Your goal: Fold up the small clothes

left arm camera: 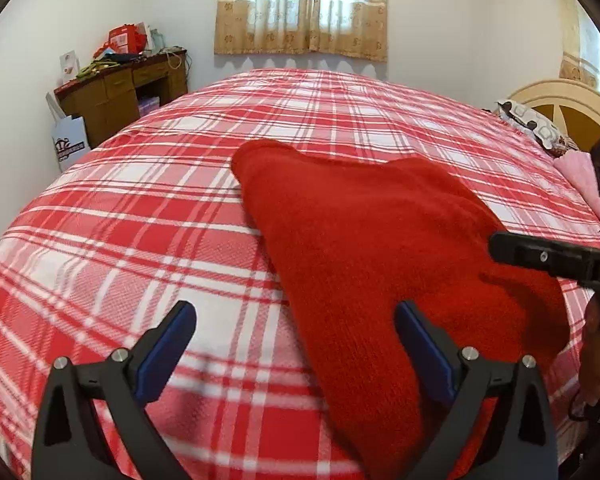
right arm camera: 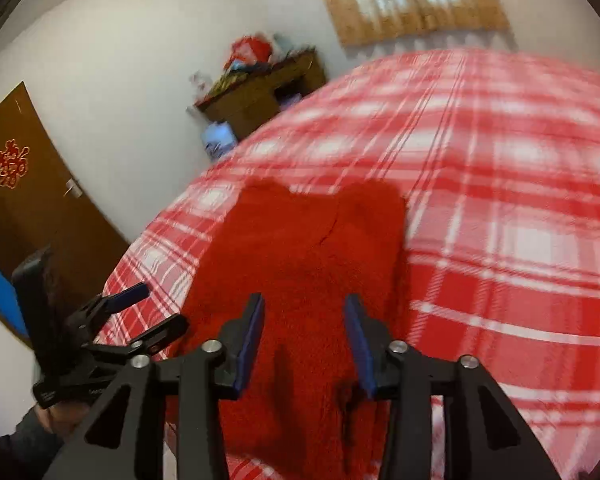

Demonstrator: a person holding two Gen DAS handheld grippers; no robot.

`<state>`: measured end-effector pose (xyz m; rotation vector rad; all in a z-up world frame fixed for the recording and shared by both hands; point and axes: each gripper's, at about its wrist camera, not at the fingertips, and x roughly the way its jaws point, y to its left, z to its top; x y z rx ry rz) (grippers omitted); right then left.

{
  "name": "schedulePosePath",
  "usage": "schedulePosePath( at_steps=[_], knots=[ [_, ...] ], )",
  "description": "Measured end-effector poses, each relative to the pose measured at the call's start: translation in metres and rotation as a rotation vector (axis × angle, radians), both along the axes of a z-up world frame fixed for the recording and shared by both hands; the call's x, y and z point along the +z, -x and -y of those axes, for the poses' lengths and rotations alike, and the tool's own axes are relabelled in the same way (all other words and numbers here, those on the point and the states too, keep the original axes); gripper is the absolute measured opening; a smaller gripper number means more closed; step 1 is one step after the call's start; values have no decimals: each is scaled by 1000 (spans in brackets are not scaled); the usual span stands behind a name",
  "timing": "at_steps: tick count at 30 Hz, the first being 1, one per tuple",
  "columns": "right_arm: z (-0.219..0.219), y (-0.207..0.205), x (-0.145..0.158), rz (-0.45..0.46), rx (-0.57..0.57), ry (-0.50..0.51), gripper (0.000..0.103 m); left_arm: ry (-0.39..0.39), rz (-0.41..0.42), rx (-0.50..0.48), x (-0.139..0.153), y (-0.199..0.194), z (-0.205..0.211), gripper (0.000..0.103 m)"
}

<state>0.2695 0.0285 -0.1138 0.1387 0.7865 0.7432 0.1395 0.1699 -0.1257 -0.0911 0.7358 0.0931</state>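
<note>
Red fuzzy knit garment (left arm camera: 364,248) lies flat on the red-and-white plaid bedspread (left arm camera: 148,216), near my edge of the bed, its two rounded lobes pointing toward the far curtained window (left arm camera: 300,8). My left gripper (left arm camera: 296,344) hangs over the garment's left edge, jaws spread wide and released; one blue-padded finger sits over bare plaid, the other over the red knit, nothing pinched. My right gripper (right arm camera: 304,340) is above the garment's near end, jaws partly apart, no cloth between the pads; released. From the right wrist view, the left gripper shows off the garment's left side, a hand (right arm camera: 60,416) under it. Wooden desk (left arm camera: 120,88) piled with clutter stands beyond the garment, against the wall left of the window. Right view is motion-blurred.
</note>
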Motion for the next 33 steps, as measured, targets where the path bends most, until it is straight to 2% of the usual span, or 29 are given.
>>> schedulePosePath(
  at_steps=[2,4,10,19,33],
  knots=[
    [6,20,15,86,-83,31,65,-29,29,0,15,17,3,102],
    [11,34,28,149,-134,36,67,-43,63,-2,27,29,5,103],
    [12,57,54,213,-132,46,68,-50,153,4,62,47,8,103],
    [9,74,64,241,-110,51,68,-35,206,-6,75,48,3,103],
    [15,84,65,241,-120,43,68,-35,215,-12,73,49,9,103]
  ],
)
